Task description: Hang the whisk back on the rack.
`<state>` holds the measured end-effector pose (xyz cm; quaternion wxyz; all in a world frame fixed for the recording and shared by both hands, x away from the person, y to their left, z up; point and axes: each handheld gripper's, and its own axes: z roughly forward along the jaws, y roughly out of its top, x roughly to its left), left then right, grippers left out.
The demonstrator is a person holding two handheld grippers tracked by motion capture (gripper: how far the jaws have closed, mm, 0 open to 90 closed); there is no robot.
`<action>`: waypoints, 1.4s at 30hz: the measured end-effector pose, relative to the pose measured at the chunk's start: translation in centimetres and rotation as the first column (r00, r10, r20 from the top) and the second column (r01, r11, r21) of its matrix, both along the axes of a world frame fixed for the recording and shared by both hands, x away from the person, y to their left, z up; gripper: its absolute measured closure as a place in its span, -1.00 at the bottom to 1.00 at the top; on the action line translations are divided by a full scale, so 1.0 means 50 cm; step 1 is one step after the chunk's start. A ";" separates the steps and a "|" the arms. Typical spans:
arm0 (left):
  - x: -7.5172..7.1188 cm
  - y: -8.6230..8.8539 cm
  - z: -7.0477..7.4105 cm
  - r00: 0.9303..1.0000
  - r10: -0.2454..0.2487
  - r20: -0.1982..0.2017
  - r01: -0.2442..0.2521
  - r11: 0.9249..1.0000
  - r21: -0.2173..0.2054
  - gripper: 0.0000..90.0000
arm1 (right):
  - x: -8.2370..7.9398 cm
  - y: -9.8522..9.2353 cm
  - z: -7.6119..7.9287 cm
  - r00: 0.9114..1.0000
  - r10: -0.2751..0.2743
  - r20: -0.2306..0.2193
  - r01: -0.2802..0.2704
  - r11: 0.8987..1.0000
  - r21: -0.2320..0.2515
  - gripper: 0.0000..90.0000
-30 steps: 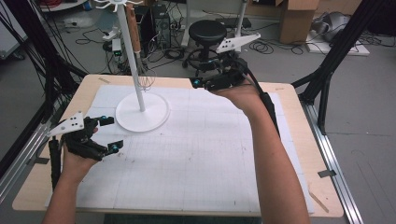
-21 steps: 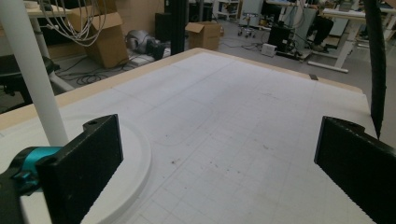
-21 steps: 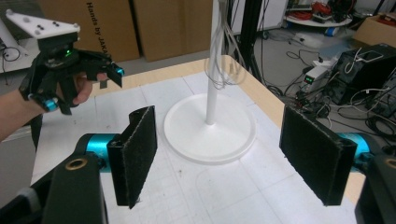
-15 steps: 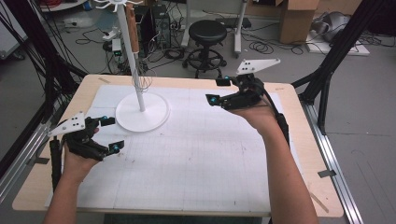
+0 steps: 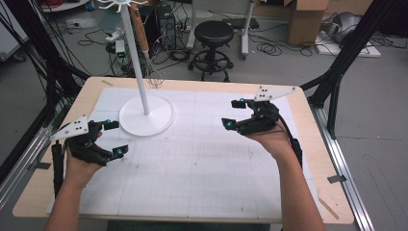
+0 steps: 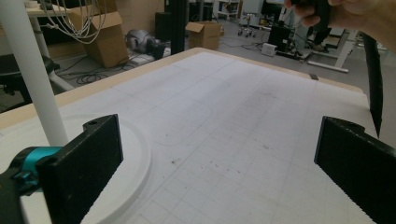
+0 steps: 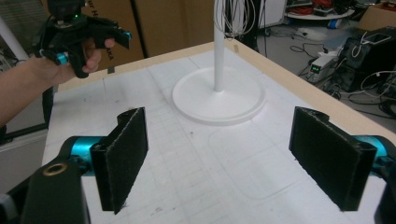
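A white stand with a round base (image 5: 146, 115) and a thin pole (image 5: 136, 57) rises at the back left of the white gridded mat (image 5: 202, 163). A whisk with a wooden handle (image 5: 140, 29) hangs from its top. My left gripper (image 5: 115, 138) hovers at the left, near the base, open and empty; its own view (image 6: 219, 163) looks across bare mat. My right gripper (image 5: 232, 113) hangs over the right half of the mat, pointing toward the stand (image 7: 219, 98). Its jaws (image 7: 219, 158) have just been opening and stand wide, with nothing between them.
The wooden table's edge (image 5: 192, 83) runs just behind the stand. Beyond it stand a black stool (image 5: 214, 33), cardboard boxes (image 5: 308, 19) and floor cables. Black frame posts (image 5: 344, 57) flank the table on both sides.
My right hand has come down and back toward the person's side, away from the table's far edge, and its jaws stand wider. The left hand has kept still.
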<state>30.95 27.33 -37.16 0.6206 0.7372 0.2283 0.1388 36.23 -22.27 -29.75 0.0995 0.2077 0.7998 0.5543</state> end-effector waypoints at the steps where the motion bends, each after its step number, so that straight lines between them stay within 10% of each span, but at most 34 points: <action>1: 0.000 0.000 0.000 1.000 -0.001 0.001 0.001 1.000 -0.001 -0.96 | -0.006 -0.004 -0.009 1.000 0.000 -0.004 0.000 1.000 0.007 -0.63; 18: -0.002 -0.003 0.000 1.000 -0.006 0.001 0.006 1.000 0.002 -0.96 | -0.074 -0.045 -0.113 0.998 -0.066 -0.016 0.066 0.997 0.041 -0.75; 42: 0.000 -0.017 -0.008 1.000 -0.011 -0.012 0.011 1.000 0.014 -0.96 | -0.085 -0.061 -0.152 0.995 -0.096 -0.032 0.097 0.995 0.021 -0.77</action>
